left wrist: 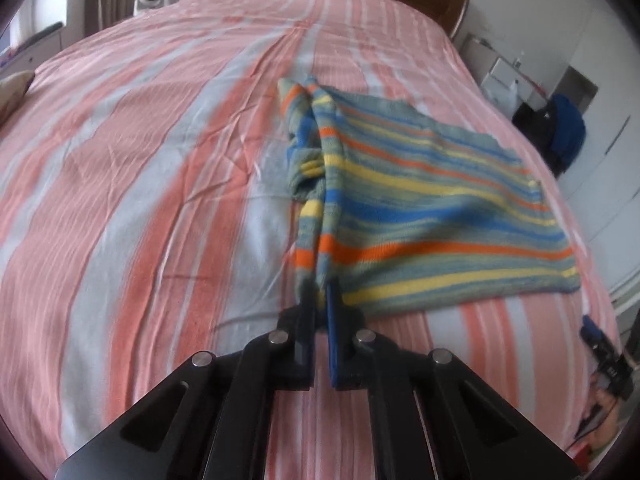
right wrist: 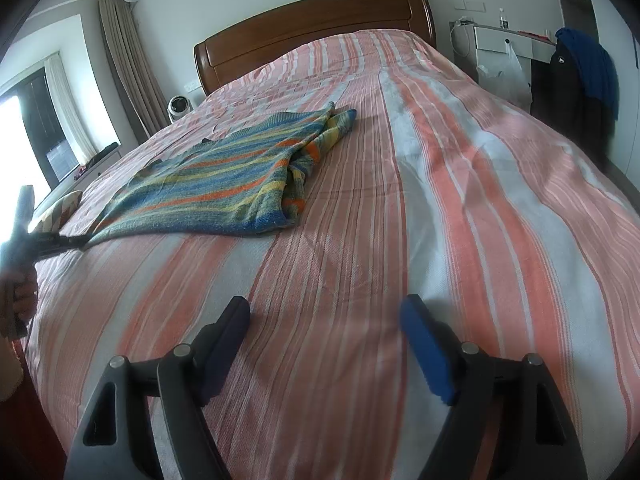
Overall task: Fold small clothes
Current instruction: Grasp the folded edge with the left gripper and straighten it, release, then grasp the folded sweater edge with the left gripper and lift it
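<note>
A small striped knit sweater [left wrist: 432,196], in blue, green, yellow and orange, lies on the bed. My left gripper [left wrist: 320,292] is shut on its near left edge and lifts that edge into a raised fold running away from me. In the right wrist view the sweater [right wrist: 224,180] lies spread at the left, with a bunched sleeve on its right side. The left gripper [right wrist: 76,242] pinches its near corner there. My right gripper [right wrist: 324,308] is open and empty, low over the bedsheet, well to the right of the sweater.
The bed [right wrist: 460,184] has a pink and white striped sheet and a wooden headboard [right wrist: 316,24]. A patterned pillow [right wrist: 60,210] lies at the left edge. A bedside table with a bag [right wrist: 504,64] and a chair with dark clothes [right wrist: 576,80] stand to the right.
</note>
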Motion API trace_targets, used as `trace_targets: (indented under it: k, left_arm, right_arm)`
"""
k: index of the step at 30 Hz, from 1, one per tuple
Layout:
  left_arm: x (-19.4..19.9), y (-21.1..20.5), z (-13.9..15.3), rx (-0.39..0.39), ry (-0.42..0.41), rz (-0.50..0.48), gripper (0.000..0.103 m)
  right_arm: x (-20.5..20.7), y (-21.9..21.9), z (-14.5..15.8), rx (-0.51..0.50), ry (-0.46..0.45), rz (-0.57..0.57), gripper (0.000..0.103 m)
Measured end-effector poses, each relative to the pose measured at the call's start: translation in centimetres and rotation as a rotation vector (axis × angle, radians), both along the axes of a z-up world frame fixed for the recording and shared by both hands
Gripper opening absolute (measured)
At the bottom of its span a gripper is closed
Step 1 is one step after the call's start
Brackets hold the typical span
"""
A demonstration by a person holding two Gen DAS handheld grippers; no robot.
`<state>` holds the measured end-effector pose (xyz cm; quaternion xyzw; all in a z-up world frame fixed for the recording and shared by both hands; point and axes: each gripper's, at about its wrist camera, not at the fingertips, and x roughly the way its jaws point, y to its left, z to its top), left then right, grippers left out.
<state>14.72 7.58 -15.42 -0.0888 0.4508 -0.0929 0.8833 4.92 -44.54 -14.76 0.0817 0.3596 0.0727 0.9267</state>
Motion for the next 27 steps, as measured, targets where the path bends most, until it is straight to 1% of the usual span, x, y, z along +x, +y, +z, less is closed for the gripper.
trace_targets:
  k: [1,3,6,8,9,10,11,12,15,17,20,22,23,24,27]
  left_arm:
    - [0.1,-0.2,0.0,0.01,-0.002,0.007,0.003]
    - [0.2,-0.1,-0.1,0.003,0.0,0.026,0.004]
    - [-0.2,0.1,-0.1,0.011,-0.016,0.039,0.011]
    - [-1.2,-0.2,0.5,0.047,-0.031,0.04,0.026]
    - [-1.9,-0.3,0.9,0.074,-0.044,0.051,0.046]
    - [-2.7,-0.4,1.2,0.101,-0.063,0.059,0.06]
    - [-3.2,-0.4,1.5,0.118,-0.077,0.063,0.065]
    - [-4.2,-0.7,1.9,0.146,-0.098,0.063,0.067]
    - [-5.8,-1.7,2.6,0.186,-0.121,0.039,0.067]
    - [-6.8,-3.3,3.3,0.221,-0.155,0.002,0.068]
    - [-7.3,-7.2,4.5,0.264,-0.206,-0.086,0.073]
    - [-7.1,-10.9,5.2,0.295,-0.239,-0.155,0.082]
    - [-7.1,-12.0,5.4,0.301,-0.248,-0.174,0.083]
    - [-6.7,-14.3,5.6,0.304,-0.261,-0.216,0.084]
    - [-6.0,-19.4,5.5,0.301,-0.277,-0.344,0.084]
  right_arm:
    - [0.0,0.0,0.0,0.002,0.0,0.0,0.078]
    - [0.0,0.0,0.0,0.003,-0.001,0.0,0.078]
    - [0.0,0.0,0.0,0.003,-0.001,0.0,0.078]
    - [0.0,0.0,0.0,0.003,-0.001,0.0,0.078]
    - [0.0,0.0,0.0,0.002,-0.001,0.0,0.078]
    - [0.0,0.0,0.0,0.002,-0.001,0.0,0.078]
    - [0.0,0.0,0.0,0.003,-0.001,0.0,0.078]
    - [0.0,0.0,0.0,0.003,-0.001,0.0,0.078]
    - [0.0,0.0,0.0,0.003,-0.001,0.0,0.078]
    - [0.0,0.0,0.0,0.003,-0.001,0.0,0.078]
    - [0.0,0.0,0.1,0.007,-0.003,0.001,0.078]
    - [0.0,-0.2,0.2,0.02,-0.004,-0.001,0.078]
    - [-0.1,-0.4,0.4,0.031,-0.002,-0.004,0.077]
    - [-0.2,-0.7,0.8,0.051,0.001,-0.012,0.077]
    - [-0.4,-2.9,2.3,0.162,-0.003,-0.077,0.077]
